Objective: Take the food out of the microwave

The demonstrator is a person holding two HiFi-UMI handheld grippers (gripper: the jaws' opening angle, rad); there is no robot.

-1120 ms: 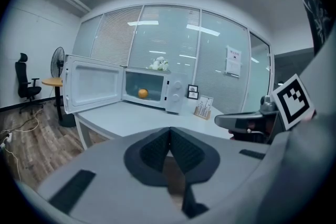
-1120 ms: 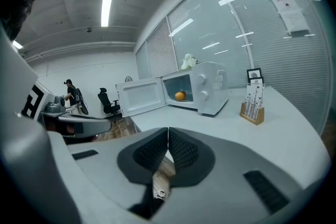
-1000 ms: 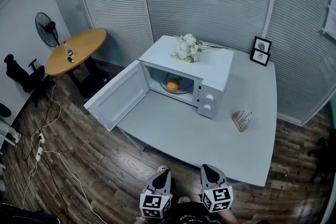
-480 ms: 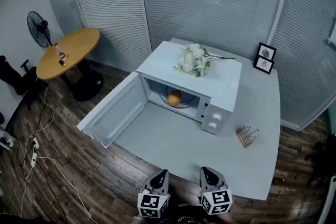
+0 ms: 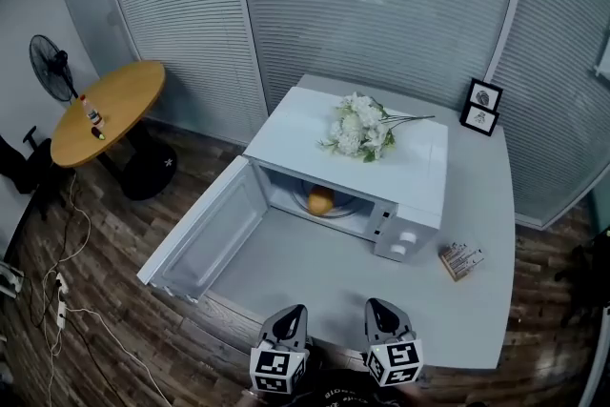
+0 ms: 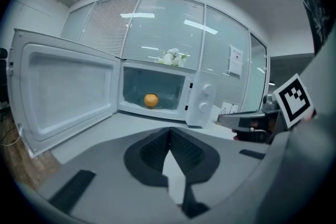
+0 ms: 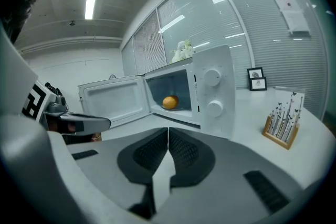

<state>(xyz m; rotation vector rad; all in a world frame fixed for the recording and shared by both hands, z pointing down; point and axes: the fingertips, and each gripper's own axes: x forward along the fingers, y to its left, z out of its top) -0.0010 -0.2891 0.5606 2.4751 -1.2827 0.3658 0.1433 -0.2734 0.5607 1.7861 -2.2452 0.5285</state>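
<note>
A white microwave (image 5: 400, 157) stands on the grey table (image 5: 477, 319) with its door (image 5: 205, 229) swung wide open to the left. An orange food item (image 5: 321, 201) lies on the glass plate inside. It also shows in the left gripper view (image 6: 151, 100) and the right gripper view (image 7: 169, 102). My left gripper (image 5: 294, 312) and right gripper (image 5: 375, 305) hover side by side at the table's near edge, well short of the microwave. Both point toward it. Each has its pads pressed together with nothing between them, seen along the left jaws (image 6: 169, 129) and the right jaws (image 7: 168, 129).
White flowers (image 5: 362, 129) lie on top of the microwave. A small card holder (image 5: 461, 259) stands to its right and a framed picture (image 5: 482, 106) sits at the table's back corner. A round wooden table (image 5: 105, 110), a fan (image 5: 50, 67) and floor cables (image 5: 67, 234) are at the left.
I have come closer to the table: the microwave sits lower and larger in the head view, and the table edge has reached the two grippers. Both stay shut.
</note>
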